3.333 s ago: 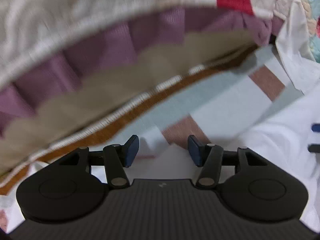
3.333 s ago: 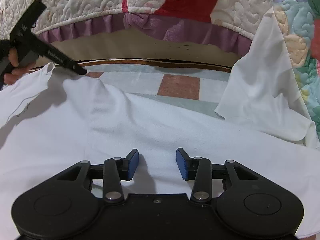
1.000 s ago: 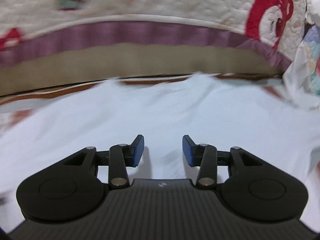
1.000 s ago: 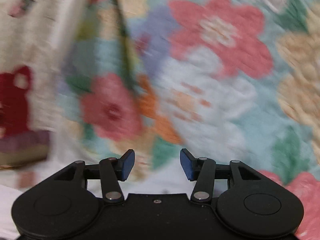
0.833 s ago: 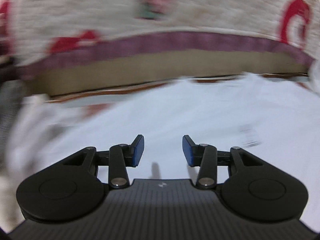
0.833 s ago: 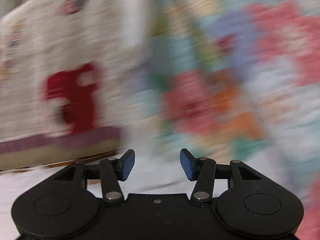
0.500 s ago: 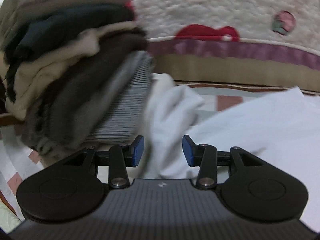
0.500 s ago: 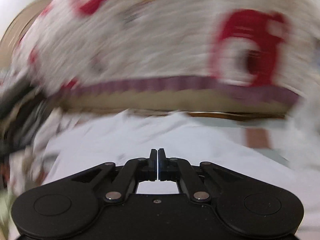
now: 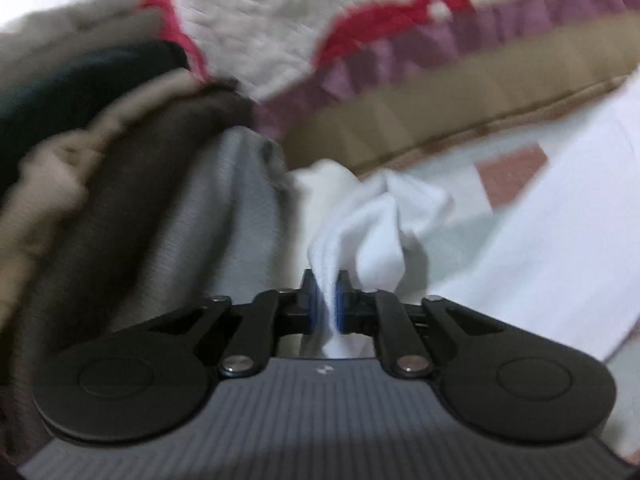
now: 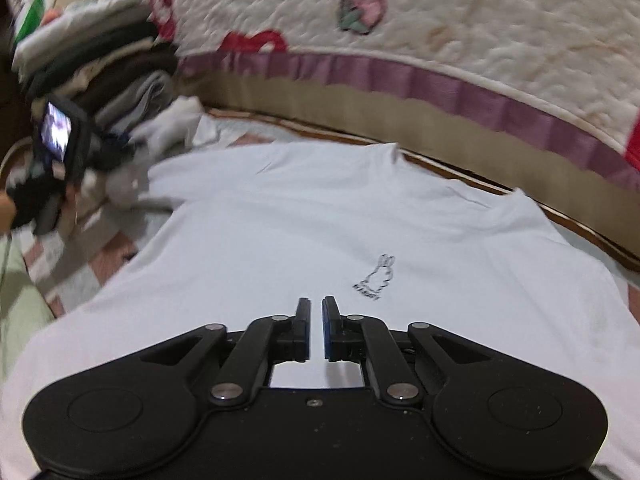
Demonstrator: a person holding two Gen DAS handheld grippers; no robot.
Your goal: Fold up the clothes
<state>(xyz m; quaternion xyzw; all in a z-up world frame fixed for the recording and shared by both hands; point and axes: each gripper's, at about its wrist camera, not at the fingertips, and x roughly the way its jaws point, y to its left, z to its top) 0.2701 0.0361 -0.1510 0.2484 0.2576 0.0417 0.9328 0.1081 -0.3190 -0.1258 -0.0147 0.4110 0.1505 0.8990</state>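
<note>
The white T-shirt lies spread flat on the bed, front up, with a small rabbit print on the chest and the collar toward the far side, by the quilt with its purple band. Its body is smooth and largely free of wrinkles. The left sleeve is bunched into a peak at the far left, just beside a stack of folded clothes.

The left gripper has its jaws clamped on that bunched white sleeve cloth; fabric passes between the blue pads and hangs out behind them. The right gripper hovers low over the near middle of the shirt, jaws nearly together with a narrow gap between them and nothing visibly held.

Handling assessment: the garment appears to be a thin, light knit. It is fully limp, will not hold a shape when lifted, and will sag and crease wherever it is unsupported. It is not fragile and, being cotton-like, should not slip readily from rubber pads. A pinch on a hem, sleeve edge or shoulder seam looks the soundest hold, since doubled cloth there gives the jaws more to bite. Pinching the flat centre risks gathering both layers and dragging wrinkles across the body.

The shirt is not folded as it lies.
</note>
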